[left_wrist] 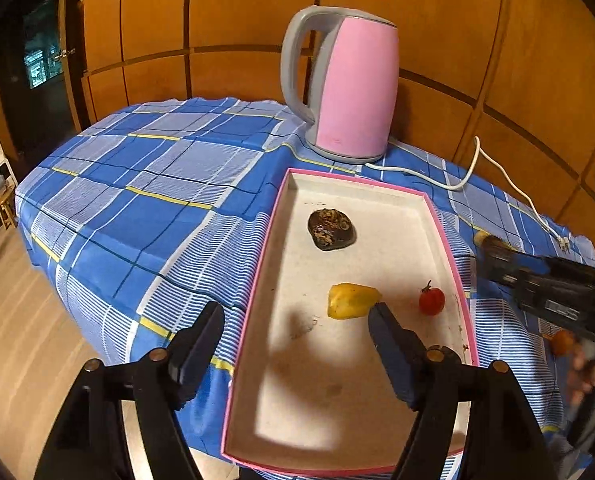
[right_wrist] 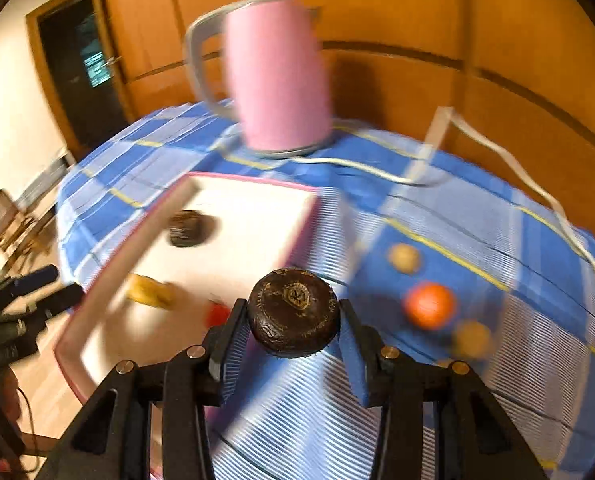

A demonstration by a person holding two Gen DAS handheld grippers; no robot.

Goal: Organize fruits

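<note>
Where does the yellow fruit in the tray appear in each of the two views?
Left wrist view: the yellow fruit lies low in the middle, in the pink-rimmed tray, just ahead of the left claw.
Right wrist view: the blurred fruit is at lower left, in the same tray.
Shared landmark: the pink kettle behind the tray.

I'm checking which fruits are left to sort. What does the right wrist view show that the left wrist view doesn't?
Only the right wrist view: a dark round fruit clamped in the right gripper, plus two brownish fruits on the cloth. Only the left: the open left gripper. Both: tray, kettle, yellow fruit, tomato, orange fruit.
</note>
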